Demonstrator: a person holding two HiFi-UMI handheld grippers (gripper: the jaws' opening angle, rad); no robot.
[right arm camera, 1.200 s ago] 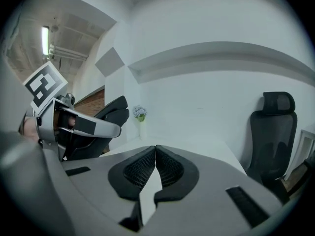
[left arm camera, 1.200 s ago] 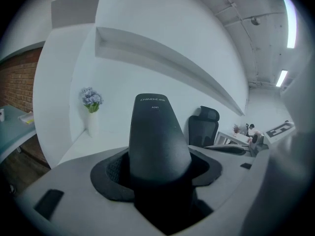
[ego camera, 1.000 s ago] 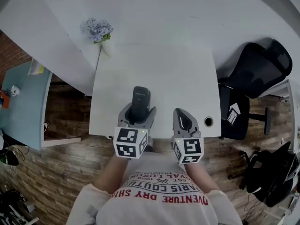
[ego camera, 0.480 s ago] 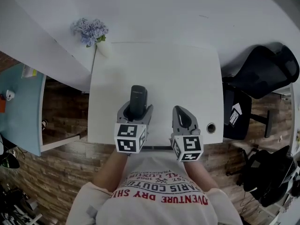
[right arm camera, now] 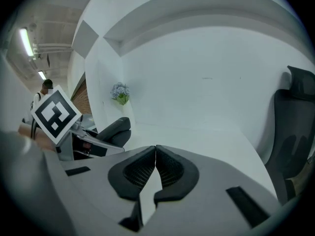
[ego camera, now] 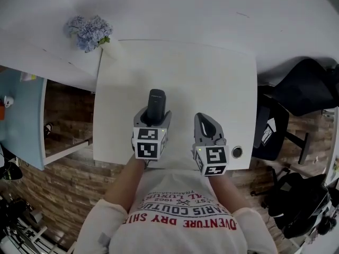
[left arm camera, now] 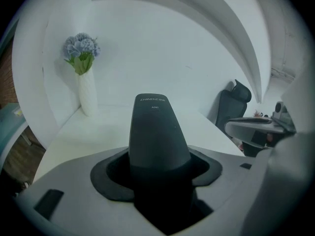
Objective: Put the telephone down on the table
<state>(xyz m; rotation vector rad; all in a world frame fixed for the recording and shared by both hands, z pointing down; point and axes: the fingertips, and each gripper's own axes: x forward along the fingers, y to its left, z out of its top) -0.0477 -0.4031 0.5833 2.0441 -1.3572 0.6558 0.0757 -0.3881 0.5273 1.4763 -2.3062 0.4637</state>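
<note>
**A:** The left tongs point(ego camera: 152, 119) are clamped on the dark grey, tapered plastic telephone point(left arm camera: 158, 132), which pokes forward out of them over the white, smooth-topped table point(ego camera: 212, 78). Carried, then, not set down?

**B:** So I judge. Its tip looks clear of the top, but no view shows the underside, so I can't be sure. Lowering it and letting go are both left to do.

**A:** And the right tongs point(right arm camera: 155, 163)?

**B:** Pressed together on nothing, just beside the left pair, over the table's near side.

**A:** What differs from a second ago?

**B:** Both pairs hung at the near edge then. Now they reach further over the table, with the telephone's tip toward its middle. The grip looks unchanged.
</note>
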